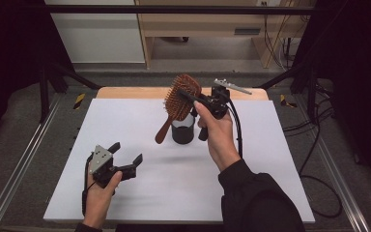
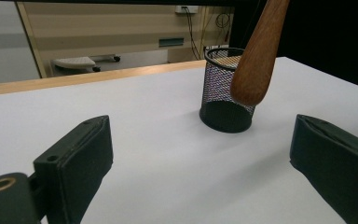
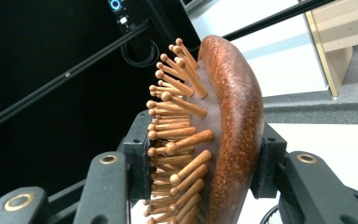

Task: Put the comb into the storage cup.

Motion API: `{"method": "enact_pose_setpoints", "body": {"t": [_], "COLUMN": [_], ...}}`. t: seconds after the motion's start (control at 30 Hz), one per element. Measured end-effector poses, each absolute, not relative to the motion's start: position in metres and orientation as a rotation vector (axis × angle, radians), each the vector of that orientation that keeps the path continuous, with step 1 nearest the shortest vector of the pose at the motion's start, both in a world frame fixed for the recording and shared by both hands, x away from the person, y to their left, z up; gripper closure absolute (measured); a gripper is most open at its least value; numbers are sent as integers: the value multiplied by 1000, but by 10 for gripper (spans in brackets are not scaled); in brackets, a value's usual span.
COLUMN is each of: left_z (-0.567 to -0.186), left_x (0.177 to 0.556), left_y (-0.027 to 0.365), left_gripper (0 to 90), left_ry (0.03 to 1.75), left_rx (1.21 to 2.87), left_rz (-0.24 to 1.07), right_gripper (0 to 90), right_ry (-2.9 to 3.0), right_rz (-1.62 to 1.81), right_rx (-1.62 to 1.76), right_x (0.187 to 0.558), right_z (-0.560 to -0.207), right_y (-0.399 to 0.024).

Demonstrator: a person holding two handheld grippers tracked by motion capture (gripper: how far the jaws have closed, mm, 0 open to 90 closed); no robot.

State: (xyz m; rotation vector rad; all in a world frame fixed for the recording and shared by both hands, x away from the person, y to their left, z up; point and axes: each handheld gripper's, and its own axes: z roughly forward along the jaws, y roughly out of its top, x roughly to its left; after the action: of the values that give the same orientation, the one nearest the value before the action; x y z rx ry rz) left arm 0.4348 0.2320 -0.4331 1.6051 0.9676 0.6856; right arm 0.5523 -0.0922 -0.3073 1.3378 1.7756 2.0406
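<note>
Reddish-brown wooden hairbrush (image 1: 179, 99), speckled along its glossy back, with paler orange-tan pins tipped by rounded knobs (handle a plainer, lighter brown). Black wire-mesh cup (image 1: 183, 129), fine grid pattern throughout, dark solid base. White table sheet (image 1: 270, 159) edged at the far side by a pale wood strip. Matte black right gripper (image 1: 193, 100) and left gripper (image 1: 125, 155), brass-coloured rivets, grey plates on top. Black sleeve (image 1: 258, 198).
</note>
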Motion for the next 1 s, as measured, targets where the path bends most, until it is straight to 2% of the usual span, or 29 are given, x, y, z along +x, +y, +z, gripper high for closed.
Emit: {"method": "enact_pose_setpoints", "body": {"t": [1.0], "left_z": [-437], "left_x": [439], "left_y": [240], "left_gripper": [50], "left_ry": [1002], "left_rx": [1573], "left_rz": [738], "right_gripper": [521], "right_ry": [1716], "right_rz": [2004], "right_rx": [1341], "right_x": [572], "right_z": [-280], "right_y": [-110]}}
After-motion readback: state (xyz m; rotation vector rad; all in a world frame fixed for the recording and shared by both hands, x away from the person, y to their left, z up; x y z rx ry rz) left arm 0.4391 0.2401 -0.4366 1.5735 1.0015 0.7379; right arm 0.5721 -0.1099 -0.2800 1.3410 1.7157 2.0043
